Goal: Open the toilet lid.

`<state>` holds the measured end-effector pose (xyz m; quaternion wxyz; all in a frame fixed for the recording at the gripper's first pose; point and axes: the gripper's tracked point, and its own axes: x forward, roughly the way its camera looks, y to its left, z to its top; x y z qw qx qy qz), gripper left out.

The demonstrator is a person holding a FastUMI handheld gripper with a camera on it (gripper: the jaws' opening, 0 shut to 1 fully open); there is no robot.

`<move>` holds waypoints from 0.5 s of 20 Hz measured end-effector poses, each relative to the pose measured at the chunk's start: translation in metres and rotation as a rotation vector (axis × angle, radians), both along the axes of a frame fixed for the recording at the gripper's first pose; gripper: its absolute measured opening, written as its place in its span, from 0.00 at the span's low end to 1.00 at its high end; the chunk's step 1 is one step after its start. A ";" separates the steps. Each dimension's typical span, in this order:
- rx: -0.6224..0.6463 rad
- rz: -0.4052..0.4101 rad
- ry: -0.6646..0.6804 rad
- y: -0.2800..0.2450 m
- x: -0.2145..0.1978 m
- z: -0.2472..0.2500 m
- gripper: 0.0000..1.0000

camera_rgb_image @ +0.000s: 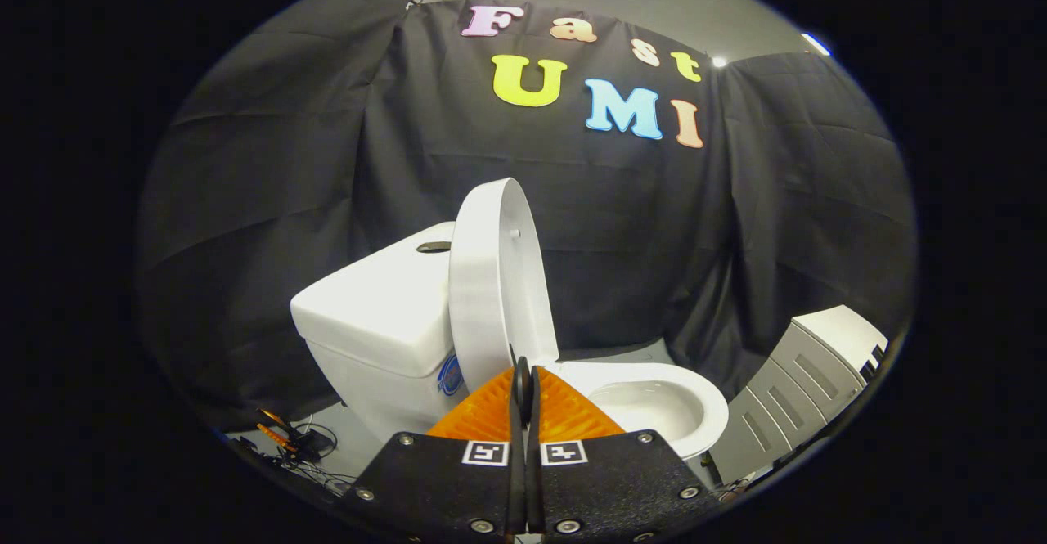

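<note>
The claw (523, 380) is clenched on nothing: its two orange fingers (483, 413) lie pressed flat together, only a thin dark seam between them, and no part of the toilet is caught there. Their tips sit just in front of the lower edge of the toilet lid (495, 282), near its hinge end; whether they touch it I cannot tell.

The lid stands raised, close to upright, leaning back toward the tank (380, 307) just behind it. Beyond the fingers and to one side the seat (703, 397) lies down around the open bowl (646, 405), so the opening looks essentially done, judging by how things lie.

The lid reads as a stiff, glossy plastic shell, light for its size, smooth and slippery, free to swing on its hinge and likely to drop and slam if nudged forward. A hold is best taken on the free rim far from the hinge, pinching its thin edge or pushing from beneath.

Further out, a grey cabinet (806, 380) stands past the bowl, and some cables (298, 446) lie on the floor beside the tank
</note>
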<state>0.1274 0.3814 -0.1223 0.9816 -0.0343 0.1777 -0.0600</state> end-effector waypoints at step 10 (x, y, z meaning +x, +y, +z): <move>0.048 0.005 -0.006 0.007 0.000 -0.002 0.09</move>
